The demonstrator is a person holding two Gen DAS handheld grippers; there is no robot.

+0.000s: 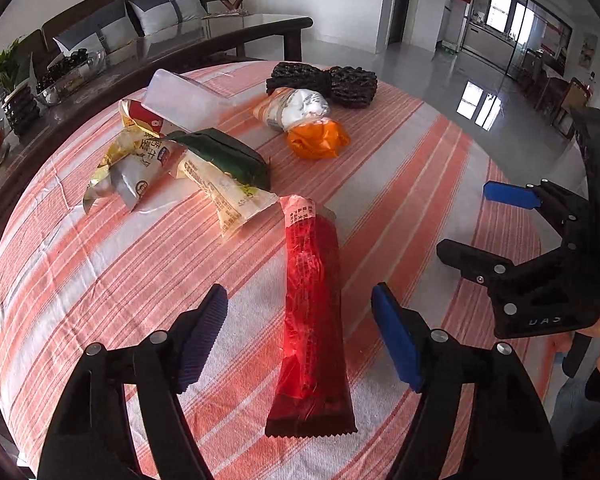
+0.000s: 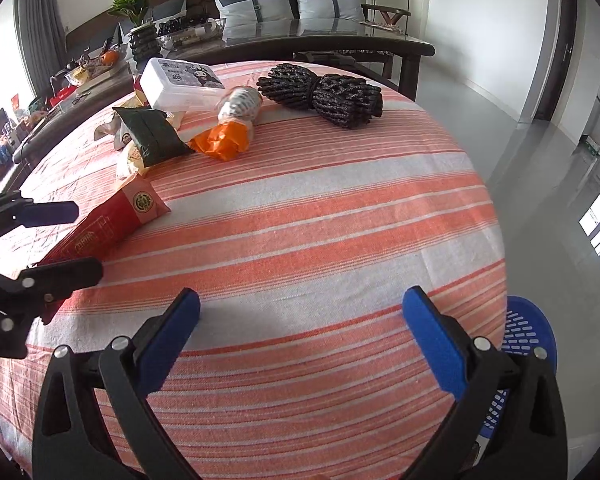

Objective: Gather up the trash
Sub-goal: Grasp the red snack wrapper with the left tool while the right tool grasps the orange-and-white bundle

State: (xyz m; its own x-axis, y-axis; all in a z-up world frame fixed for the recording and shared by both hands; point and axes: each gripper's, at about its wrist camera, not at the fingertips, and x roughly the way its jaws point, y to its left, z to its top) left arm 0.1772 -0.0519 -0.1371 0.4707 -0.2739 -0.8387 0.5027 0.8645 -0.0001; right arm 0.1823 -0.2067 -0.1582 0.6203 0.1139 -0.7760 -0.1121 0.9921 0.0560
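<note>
Trash lies on the striped tablecloth (image 1: 100,280): red wrapper (image 1: 310,320) flat between the left gripper (image 1: 298,316) pads, untouched; right gripper (image 2: 300,320) spread wide over bare cloth, holding nothing

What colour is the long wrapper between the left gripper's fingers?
Red, darkening at its near end: long wrapper, clearest in the left wrist view.

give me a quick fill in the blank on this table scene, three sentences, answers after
1. The long red wrapper lies between the open fingers of the ____ gripper.
2. The right gripper hovers open over bare ____ tablecloth.
3. The black rope bundle lies at the table's ____ edge.

Answers: left; striped; far
</note>
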